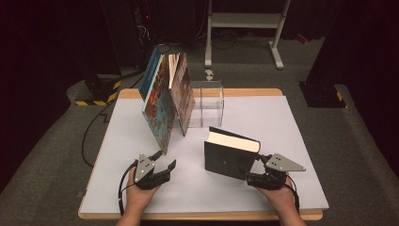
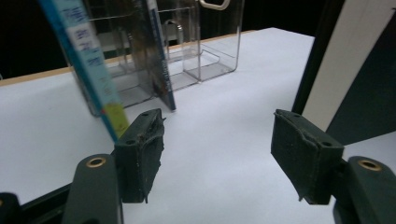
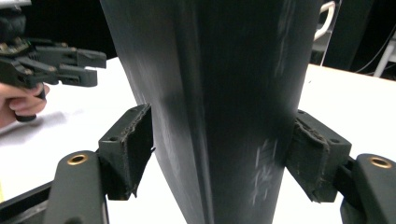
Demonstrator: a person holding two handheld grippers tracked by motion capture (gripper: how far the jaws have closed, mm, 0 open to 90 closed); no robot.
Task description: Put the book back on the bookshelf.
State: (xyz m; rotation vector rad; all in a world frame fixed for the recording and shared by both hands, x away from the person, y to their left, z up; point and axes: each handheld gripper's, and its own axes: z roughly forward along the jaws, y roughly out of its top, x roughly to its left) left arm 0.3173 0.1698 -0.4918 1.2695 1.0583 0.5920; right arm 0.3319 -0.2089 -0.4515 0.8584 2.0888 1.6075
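Observation:
A thick black book (image 1: 230, 160) stands upright on the white table (image 1: 287, 122), its pale page edge turned up. My right gripper (image 1: 251, 167) holds it at the lower right corner. In the right gripper view the pads (image 3: 133, 149) lie against both covers of the black book (image 3: 219, 70). My left gripper (image 1: 165, 159) is open and holds nothing, just in front of the colourful books (image 1: 157, 101) that lean against a clear holder (image 1: 207, 101). The left gripper (image 2: 217, 149) is seen in its own view with wide jaws over bare table, a blue-spined book (image 2: 88, 60) close to its left pad.
A second leaning book (image 1: 182, 94) rests beside the first. A pale metal stand (image 1: 244, 21) is on the floor behind the table. A yellow-and-black striped base (image 1: 96, 94) and cables lie at the far left. The wooden table edge (image 1: 197, 215) runs below my hands.

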